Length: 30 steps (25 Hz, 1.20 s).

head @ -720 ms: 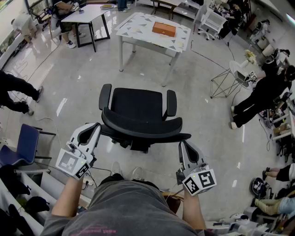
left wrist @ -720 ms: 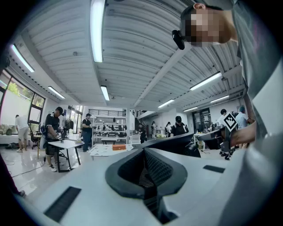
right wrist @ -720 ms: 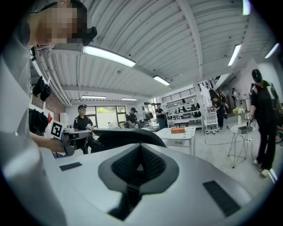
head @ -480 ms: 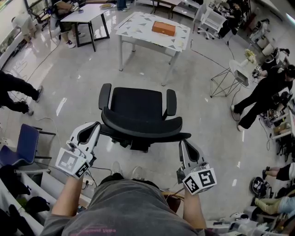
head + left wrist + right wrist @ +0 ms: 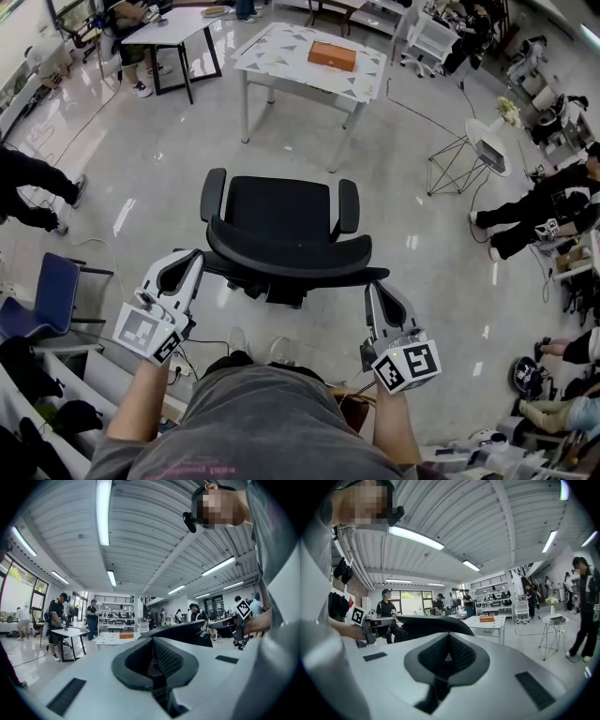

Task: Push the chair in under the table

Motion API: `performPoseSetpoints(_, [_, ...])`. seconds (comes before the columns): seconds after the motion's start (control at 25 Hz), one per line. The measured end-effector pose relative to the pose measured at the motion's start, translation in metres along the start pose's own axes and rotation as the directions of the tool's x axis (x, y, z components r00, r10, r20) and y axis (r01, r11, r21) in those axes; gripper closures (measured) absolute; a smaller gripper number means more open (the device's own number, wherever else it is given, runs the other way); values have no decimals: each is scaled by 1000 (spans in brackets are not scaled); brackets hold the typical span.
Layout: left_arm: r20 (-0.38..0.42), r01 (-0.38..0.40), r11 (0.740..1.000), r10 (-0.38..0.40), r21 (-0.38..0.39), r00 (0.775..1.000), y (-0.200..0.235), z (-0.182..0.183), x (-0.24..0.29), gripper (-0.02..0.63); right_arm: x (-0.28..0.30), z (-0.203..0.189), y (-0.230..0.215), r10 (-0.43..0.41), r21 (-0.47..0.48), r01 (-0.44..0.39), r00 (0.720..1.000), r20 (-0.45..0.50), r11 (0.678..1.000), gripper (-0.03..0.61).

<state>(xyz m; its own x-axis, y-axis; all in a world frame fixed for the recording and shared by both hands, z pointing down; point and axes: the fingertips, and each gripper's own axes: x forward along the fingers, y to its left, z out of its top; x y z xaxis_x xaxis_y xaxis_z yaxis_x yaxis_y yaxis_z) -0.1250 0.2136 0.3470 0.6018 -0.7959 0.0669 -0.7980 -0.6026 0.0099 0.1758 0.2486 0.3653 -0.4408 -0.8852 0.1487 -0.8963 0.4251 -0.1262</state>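
While the black office chair stood out on the glossy pale floor, well apart from the table, its padded seat faced that table and its curved backrest was turned toward the person. The chair's short, rounded armrests flanked the seat. The table was white, with slim square legs and a top patterned in grey triangles, and a flat orange box lay on it.

The left gripper sat just beside the left end of the backrest's top edge, and the right gripper sat just beside its right end; whether either touched the rim could not be told. In the left gripper view the jaws were pressed together with nothing between them, their ribbed black pads meeting, and the dark backrest lay just beyond. In the right gripper view the jaws were likewise closed and empty.

A blue chair stood at the left, and a wire-legged side table at the right.
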Motion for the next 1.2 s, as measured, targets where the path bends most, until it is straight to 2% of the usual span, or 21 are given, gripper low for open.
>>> performPoseSetpoints(0.8, [1,-4,1000,4,13,1000,-7,2,-5,609,-6,2,2,6,-1,-6,1000,5,1000,574])
performPoseSetpoints(1.2, [-3,-1,1000,1,17,1000,-8,1,-6,564,-7,3,2,3,-4,-3,1000,5,1000,574])
